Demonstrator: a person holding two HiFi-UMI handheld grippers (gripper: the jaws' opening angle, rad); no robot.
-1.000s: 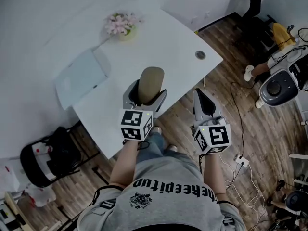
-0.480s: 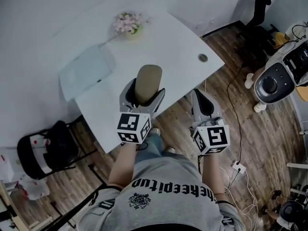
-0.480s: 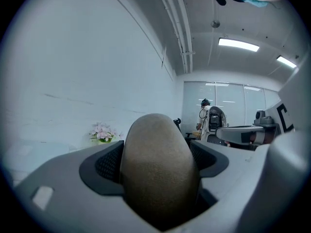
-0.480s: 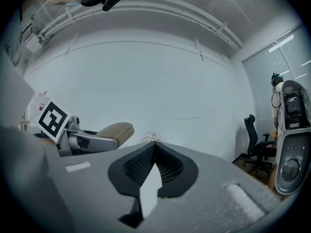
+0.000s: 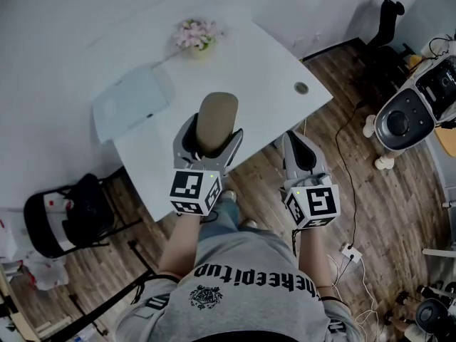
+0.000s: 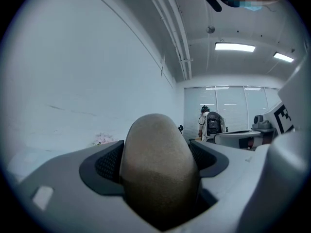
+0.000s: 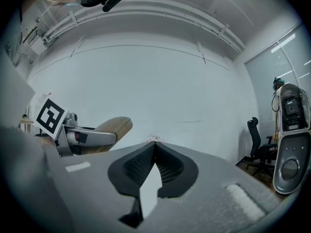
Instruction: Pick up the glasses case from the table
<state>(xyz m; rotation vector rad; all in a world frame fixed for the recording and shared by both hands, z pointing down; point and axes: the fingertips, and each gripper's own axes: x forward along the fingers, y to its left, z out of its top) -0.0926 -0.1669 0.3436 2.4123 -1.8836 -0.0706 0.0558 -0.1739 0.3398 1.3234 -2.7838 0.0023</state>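
The tan oval glasses case [image 5: 216, 120] is held up over the near edge of the white table [image 5: 249, 55], with my left gripper [image 5: 208, 135] shut on its lower half. In the left gripper view the glasses case [image 6: 158, 171] fills the space between both jaws. My right gripper [image 5: 299, 150] hangs to the right of the table, above the wooden floor, shut with nothing in it. From the right gripper view its jaw tips [image 7: 154, 142] meet, and the glasses case [image 7: 112, 128] in the left gripper [image 7: 87, 138] shows at the left.
On the table lie a pale blue folder [image 5: 132, 103], a pot of pink flowers [image 5: 196, 35] and a round cable hole [image 5: 301, 87]. A black chair [image 5: 60, 219] stands at the left. A white machine [image 5: 402, 123], an office chair [image 5: 385, 21] and cables [image 5: 349, 169] are at the right.
The left gripper stays shut on the case and holds it up. The view has shifted a little, so the table and both grippers sit slightly differently in the frame.
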